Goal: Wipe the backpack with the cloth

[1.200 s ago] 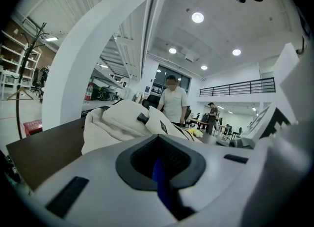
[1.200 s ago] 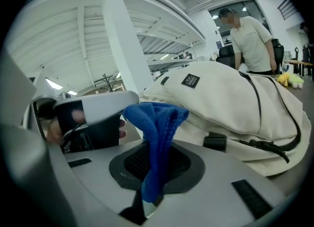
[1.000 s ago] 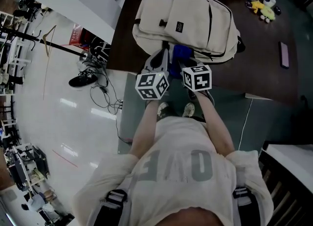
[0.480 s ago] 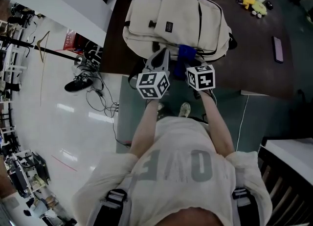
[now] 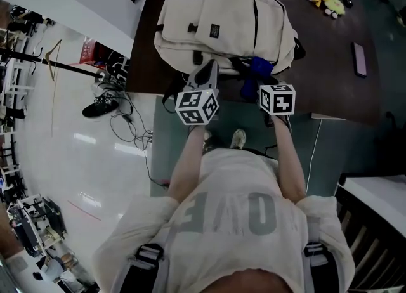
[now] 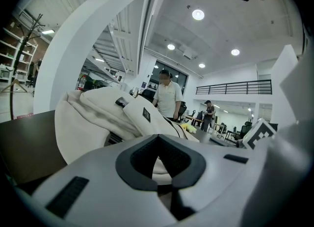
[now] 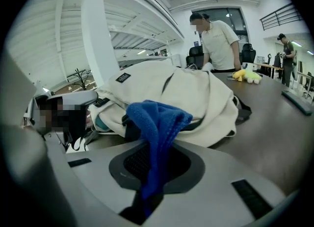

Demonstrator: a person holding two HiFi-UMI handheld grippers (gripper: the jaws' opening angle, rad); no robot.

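A cream backpack (image 5: pixel 222 22) lies flat on the dark brown table (image 5: pixel 330 82). My right gripper (image 5: pixel 260 77) is shut on a blue cloth (image 5: pixel 259 68), which sits at the backpack's near right edge. In the right gripper view the cloth (image 7: pixel 157 123) stands up out of the right gripper (image 7: pixel 147 194), with the backpack (image 7: pixel 191 98) just behind it. My left gripper (image 5: pixel 208 70) is at the backpack's near edge, to the left of the cloth. Its jaws are shut in the left gripper view (image 6: pixel 164 189) with nothing seen between them, and the backpack (image 6: pixel 93 118) is close ahead.
A yellow soft toy (image 5: pixel 330 3) and a flat dark object (image 5: pixel 360 59) lie on the table to the right. A person (image 7: pixel 216 37) stands behind the table. Shoes and cables (image 5: pixel 108 98) lie on the white floor at the left, below the table's edge.
My right gripper has carried the blue cloth to the right along the backpack's near edge. The left gripper has hardly shifted.
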